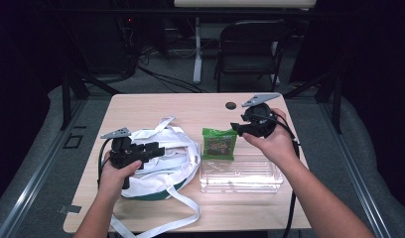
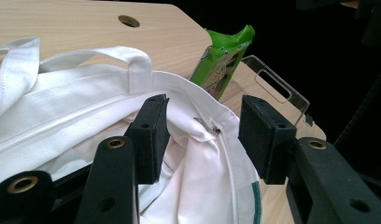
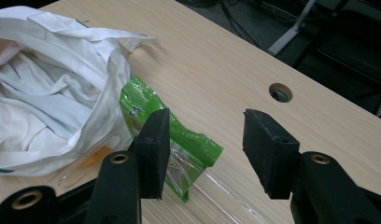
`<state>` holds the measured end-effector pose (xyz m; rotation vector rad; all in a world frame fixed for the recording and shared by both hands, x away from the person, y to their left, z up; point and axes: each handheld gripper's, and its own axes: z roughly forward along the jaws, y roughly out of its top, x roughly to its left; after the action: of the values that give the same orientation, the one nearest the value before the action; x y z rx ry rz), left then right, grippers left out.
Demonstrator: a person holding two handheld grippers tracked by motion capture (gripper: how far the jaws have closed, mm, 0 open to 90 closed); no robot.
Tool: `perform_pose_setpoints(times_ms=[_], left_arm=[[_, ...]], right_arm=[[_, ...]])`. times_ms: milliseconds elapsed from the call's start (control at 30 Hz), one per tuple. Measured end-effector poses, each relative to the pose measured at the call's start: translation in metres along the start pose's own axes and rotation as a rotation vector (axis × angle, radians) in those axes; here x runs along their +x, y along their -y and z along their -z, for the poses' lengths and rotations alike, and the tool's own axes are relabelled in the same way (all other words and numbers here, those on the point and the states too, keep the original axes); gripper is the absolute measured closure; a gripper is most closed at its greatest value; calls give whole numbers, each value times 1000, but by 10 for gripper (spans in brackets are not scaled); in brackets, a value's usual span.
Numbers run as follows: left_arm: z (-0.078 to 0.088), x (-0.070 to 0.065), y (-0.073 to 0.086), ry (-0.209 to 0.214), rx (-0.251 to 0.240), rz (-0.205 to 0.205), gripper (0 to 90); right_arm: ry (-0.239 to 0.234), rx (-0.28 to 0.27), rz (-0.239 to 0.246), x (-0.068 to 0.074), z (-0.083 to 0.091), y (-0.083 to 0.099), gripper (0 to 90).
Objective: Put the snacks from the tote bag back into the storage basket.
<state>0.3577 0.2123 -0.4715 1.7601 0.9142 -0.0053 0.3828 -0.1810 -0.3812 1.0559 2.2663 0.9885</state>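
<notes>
Both tongs point(image 2: 202, 135) point(image 3: 205, 149) gape; bag rim point(image 2: 193, 91) between left's.

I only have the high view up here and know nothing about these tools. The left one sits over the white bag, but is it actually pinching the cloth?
Observer: No. The left gripper view shows the left gripper open, its jaws apart on either side of the white bag's rim, with a small metal zipper pull between them.
Operator: And the right one, has it got the green packet?
Observer: Not yet. In the right gripper view the right gripper is open just above the green packet's crimped top edge.
Operator: What is the packet resting on?
Observer: It leans against the bag, its lower end on a clear plastic tray with a cut-out handle.
</notes>
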Motion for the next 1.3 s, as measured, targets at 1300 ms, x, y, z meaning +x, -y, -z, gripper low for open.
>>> perform_pose_setpoints(times_ms=[1300], left_arm=[[1,0,1,-9,2,-2,523]], right_arm=[[-2,-89,-61,51,17,120,580]])
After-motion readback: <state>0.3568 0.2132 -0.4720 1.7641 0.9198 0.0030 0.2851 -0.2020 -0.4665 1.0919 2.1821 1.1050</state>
